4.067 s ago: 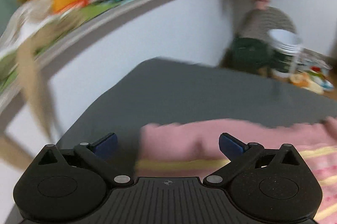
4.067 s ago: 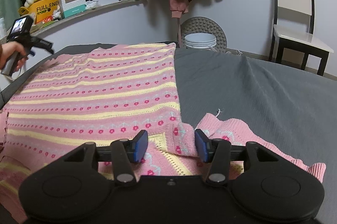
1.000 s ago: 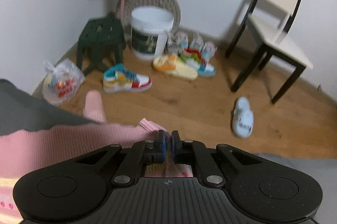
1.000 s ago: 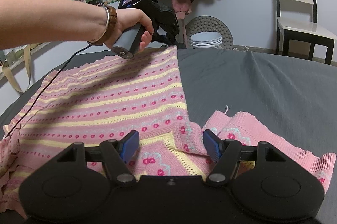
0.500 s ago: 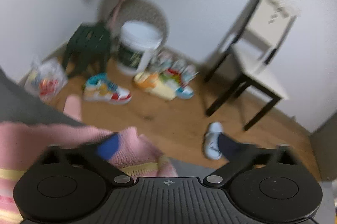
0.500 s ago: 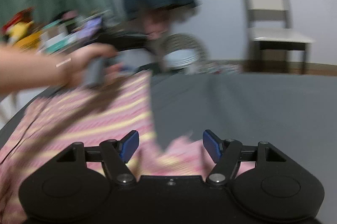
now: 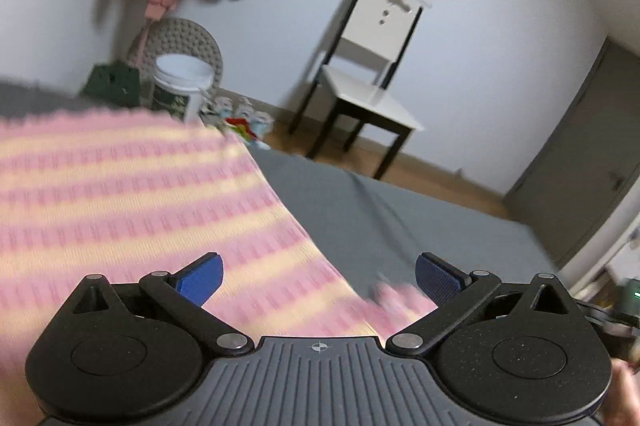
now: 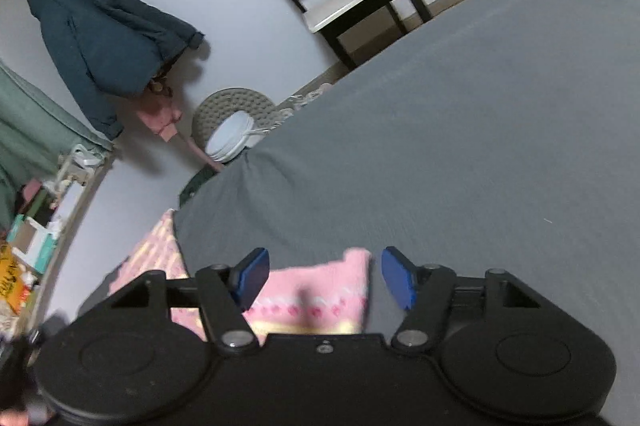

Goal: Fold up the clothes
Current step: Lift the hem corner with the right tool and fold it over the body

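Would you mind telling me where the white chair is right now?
In the left wrist view the white chair stands against the far wall, beyond the grey bed, right of the white bucket.

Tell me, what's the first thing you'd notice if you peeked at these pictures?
Probably the pink and yellow striped sweater, spread over the left part of the grey bed. One pink sleeve lies apart on the grey sheet, between the open blue pads of the right gripper. Behind the bed, a white chair stands by the wall and a dark blue jacket hangs up.
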A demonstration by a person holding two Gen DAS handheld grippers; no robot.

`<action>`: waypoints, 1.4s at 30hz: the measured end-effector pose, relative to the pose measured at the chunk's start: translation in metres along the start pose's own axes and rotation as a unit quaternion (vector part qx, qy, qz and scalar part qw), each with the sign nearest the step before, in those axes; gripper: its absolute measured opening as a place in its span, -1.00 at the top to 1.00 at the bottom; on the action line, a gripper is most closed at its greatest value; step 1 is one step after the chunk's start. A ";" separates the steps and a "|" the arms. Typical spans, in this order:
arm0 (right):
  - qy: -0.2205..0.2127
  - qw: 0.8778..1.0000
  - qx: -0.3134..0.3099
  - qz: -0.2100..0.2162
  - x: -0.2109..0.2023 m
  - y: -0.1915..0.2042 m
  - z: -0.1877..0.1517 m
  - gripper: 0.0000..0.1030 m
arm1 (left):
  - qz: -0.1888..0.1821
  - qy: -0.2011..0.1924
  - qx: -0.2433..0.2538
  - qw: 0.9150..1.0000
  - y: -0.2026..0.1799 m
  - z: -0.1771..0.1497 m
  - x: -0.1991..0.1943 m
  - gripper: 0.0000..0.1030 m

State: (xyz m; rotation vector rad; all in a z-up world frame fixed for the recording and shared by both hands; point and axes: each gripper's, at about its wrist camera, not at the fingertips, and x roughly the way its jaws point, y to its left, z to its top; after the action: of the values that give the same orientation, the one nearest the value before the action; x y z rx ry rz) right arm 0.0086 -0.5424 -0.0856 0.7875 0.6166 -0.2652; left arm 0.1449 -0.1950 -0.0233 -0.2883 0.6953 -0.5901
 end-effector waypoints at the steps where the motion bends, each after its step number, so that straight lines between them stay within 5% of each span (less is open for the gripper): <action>1: 0.002 1.000 0.003 -0.002 0.000 -0.002 -0.003 -0.21 | -0.002 -0.007 -0.012 1.000 -0.004 -0.014 -0.009 -0.99; 6: 0.020 0.996 0.078 0.022 0.019 -0.023 -0.014 0.13 | -0.047 -0.021 -0.037 0.998 -0.025 -0.081 -0.030 -0.99; 9: 0.013 0.994 0.100 0.030 0.025 -0.028 -0.015 0.45 | -0.051 -0.008 0.004 0.999 -0.049 -0.112 -0.026 -0.99; 11: 0.013 0.994 0.107 0.035 0.029 -0.031 -0.016 0.89 | -0.054 0.000 0.062 0.997 -0.068 -0.131 -0.026 -0.99; 13: 0.000 0.993 0.107 0.042 0.025 -0.033 -0.016 0.90 | -0.056 0.015 0.106 0.993 -0.082 -0.144 -0.025 -0.99; 15: -0.058 0.992 0.084 0.072 0.000 -0.027 -0.013 0.90 | -0.058 0.031 0.144 0.987 -0.093 -0.157 -0.027 -0.99; 17: -0.091 0.994 0.037 0.052 -0.018 -0.017 -0.012 0.91 | -0.053 0.050 0.142 0.987 -0.092 -0.164 -0.025 -0.99; 20: -0.045 0.996 0.071 0.009 -0.004 -0.032 -0.015 0.91 | -0.071 0.072 0.096 0.990 -0.079 -0.169 -0.024 -0.99; 24: -0.016 0.990 0.136 0.012 0.012 -0.048 -0.016 0.90 | -0.093 0.078 0.097 0.988 -0.072 -0.171 -0.028 -0.99; 29: -0.072 0.995 0.035 0.056 -0.009 -0.006 -0.008 0.90 | -0.120 0.110 0.123 0.979 -0.073 -0.169 -0.034 -0.99; 33: -0.086 0.987 -0.066 0.121 -0.017 0.038 -0.012 0.90 | -0.160 0.136 0.119 0.970 -0.069 -0.169 -0.050 -0.99; 37: -0.061 0.968 -0.165 0.178 -0.005 0.093 -0.036 0.90 | -0.224 0.089 0.043 0.970 -0.037 -0.147 -0.079 -0.99; 42: 0.025 0.934 -0.287 0.209 0.016 0.154 -0.088 0.90 | -0.211 0.003 -0.065 0.975 0.018 -0.107 -0.114 -0.99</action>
State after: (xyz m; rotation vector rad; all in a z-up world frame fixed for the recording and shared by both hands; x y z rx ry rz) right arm 0.0521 -0.3728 -0.0540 0.3408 0.5199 0.3214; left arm 0.0101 -0.1187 -0.0516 -0.5647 0.6830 -0.9508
